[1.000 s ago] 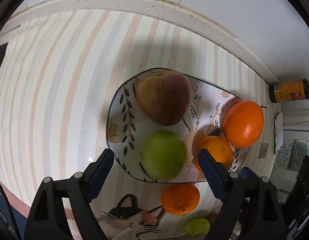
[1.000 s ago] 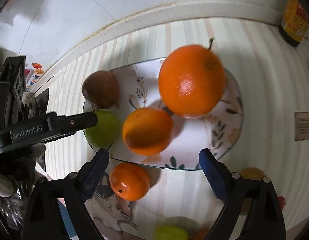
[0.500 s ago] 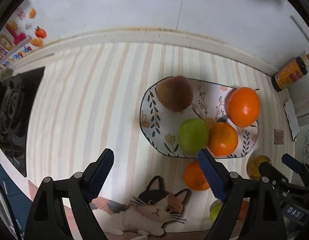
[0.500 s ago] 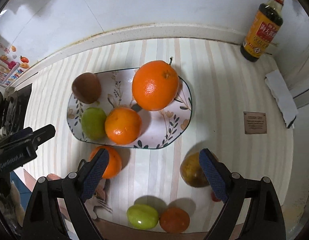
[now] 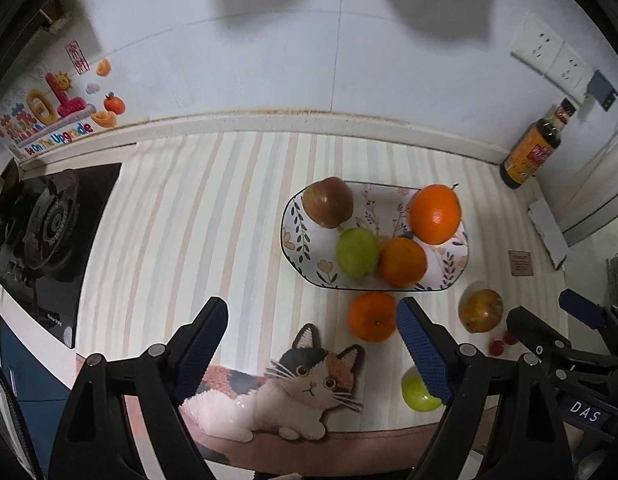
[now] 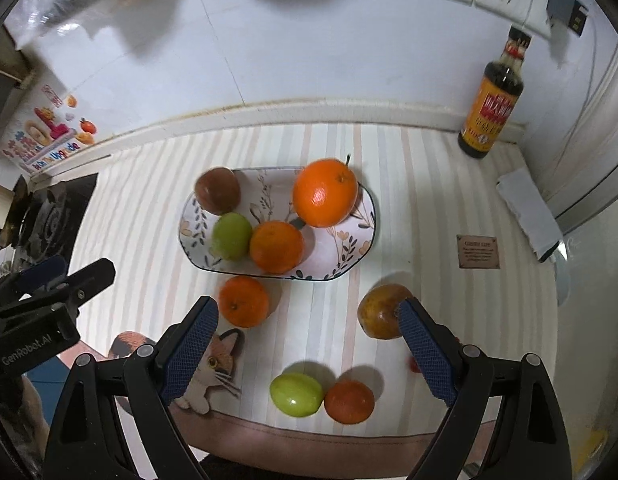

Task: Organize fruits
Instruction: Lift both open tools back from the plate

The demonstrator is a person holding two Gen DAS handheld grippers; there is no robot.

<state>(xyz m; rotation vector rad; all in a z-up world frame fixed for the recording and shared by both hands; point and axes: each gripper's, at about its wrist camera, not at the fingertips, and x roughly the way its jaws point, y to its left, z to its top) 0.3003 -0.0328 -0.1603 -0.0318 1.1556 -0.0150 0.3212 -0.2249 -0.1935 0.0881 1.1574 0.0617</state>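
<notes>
The striped counter fills the middle of both views, and on it, a little above the centre of the frame, lies the oval plate with its long axis running left to right; it holds a big orange, a smaller orange, a green fruit and a reddish-brown fruit. Other fruits are not yet on the plate: a loose orange just below the plate rim, a yellow-brown fruit to the lower right of the plate, and near the counter edge a green fruit touching a small orange fruit. The right gripper is wide apart and holds nothing; the left gripper is also spread and empty. In my judgement the next move turns on the yellow-brown fruit: in the right wrist view it sits just beside the right finger's tip, so the right gripper looks nearer, and it must shift to the right of the frame to bring the fruit between the fingers. The right view shows the small orange fruit at the bottom, which the left view does not; the left view shows tiny red fruits clearly, which the right view nearly hides behind the finger
</notes>
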